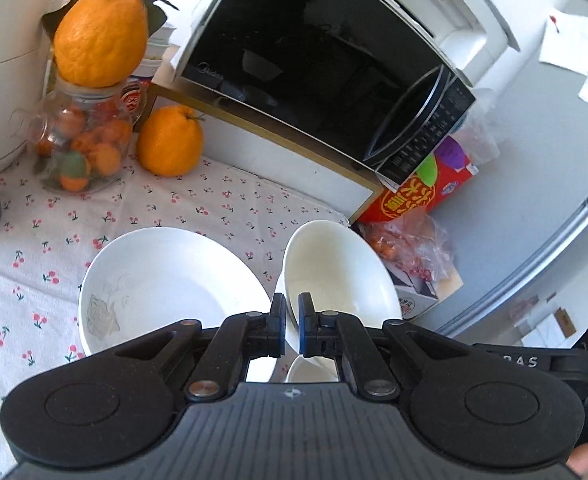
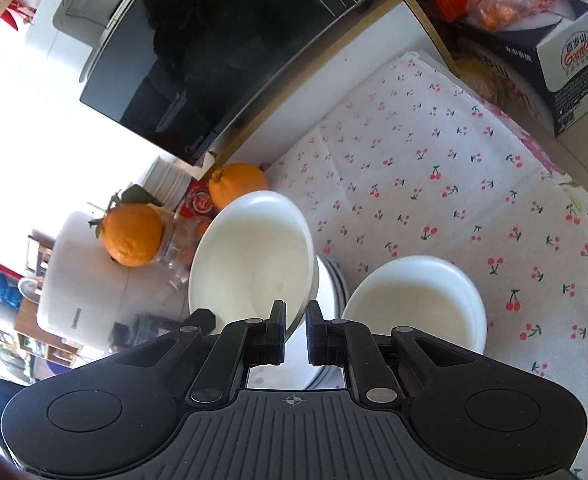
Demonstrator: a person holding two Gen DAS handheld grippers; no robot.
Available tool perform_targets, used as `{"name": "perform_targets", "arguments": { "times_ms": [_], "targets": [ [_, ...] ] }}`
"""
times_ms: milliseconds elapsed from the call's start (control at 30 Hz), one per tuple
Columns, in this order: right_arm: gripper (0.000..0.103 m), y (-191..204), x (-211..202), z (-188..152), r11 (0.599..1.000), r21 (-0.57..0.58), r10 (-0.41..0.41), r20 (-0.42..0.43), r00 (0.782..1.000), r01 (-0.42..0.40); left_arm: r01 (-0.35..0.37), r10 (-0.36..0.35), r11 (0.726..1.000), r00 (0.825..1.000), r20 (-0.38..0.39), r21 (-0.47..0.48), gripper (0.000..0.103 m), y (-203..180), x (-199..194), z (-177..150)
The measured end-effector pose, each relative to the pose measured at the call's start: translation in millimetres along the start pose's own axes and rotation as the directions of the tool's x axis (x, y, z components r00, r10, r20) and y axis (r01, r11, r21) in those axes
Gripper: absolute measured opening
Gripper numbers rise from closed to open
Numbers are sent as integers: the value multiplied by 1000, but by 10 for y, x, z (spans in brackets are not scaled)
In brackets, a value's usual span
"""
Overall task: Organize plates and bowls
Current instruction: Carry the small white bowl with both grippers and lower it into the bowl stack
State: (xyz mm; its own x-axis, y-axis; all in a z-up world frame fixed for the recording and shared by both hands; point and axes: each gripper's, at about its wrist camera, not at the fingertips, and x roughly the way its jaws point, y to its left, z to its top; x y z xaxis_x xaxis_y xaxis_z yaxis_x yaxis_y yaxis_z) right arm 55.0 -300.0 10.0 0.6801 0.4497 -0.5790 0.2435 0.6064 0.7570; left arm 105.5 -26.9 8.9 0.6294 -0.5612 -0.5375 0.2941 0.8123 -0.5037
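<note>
My left gripper (image 1: pixel 291 320) is shut on the rim of a white bowl (image 1: pixel 338 276), held tilted above another white bowl (image 1: pixel 310 372) that shows below the fingers. A white deep plate (image 1: pixel 165 284) with a faint grey pattern lies on the cherry-print cloth to its left. My right gripper (image 2: pixel 296 326) is shut on the rim of a second white bowl (image 2: pixel 253 264), held tilted over a stack of plates (image 2: pixel 334 280). A white bowl (image 2: pixel 418 300) stands on the cloth to the right of it.
A black microwave (image 1: pixel 318 56) stands on a white cabinet behind. A glass jar of small oranges (image 1: pixel 81 140) with a big citrus on top (image 1: pixel 101 36) and another citrus (image 1: pixel 169 140) stand at the back left. A red box (image 1: pixel 414 196), bagged fruit and a carton (image 2: pixel 566 60) crowd the right edge.
</note>
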Motion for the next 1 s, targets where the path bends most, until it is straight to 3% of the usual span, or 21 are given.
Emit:
{"name": "perform_targets", "arguments": {
  "times_ms": [400,667,1000],
  "targets": [
    [11,-156,-53,-71,993,3,-119,-30,992,119,28,-29,1000,993,-116,-14,6,-42,72,-243],
    [11,-248,-89,-125,974,-36,-225,-40,973,224,18,-15,1000,983,-183,18,8,-128,167,-413],
    [11,-302,-99,-118,956,-69,-289,-32,957,287,-10,27,997,974,-227,78,10,-195,266,-529]
  ]
}}
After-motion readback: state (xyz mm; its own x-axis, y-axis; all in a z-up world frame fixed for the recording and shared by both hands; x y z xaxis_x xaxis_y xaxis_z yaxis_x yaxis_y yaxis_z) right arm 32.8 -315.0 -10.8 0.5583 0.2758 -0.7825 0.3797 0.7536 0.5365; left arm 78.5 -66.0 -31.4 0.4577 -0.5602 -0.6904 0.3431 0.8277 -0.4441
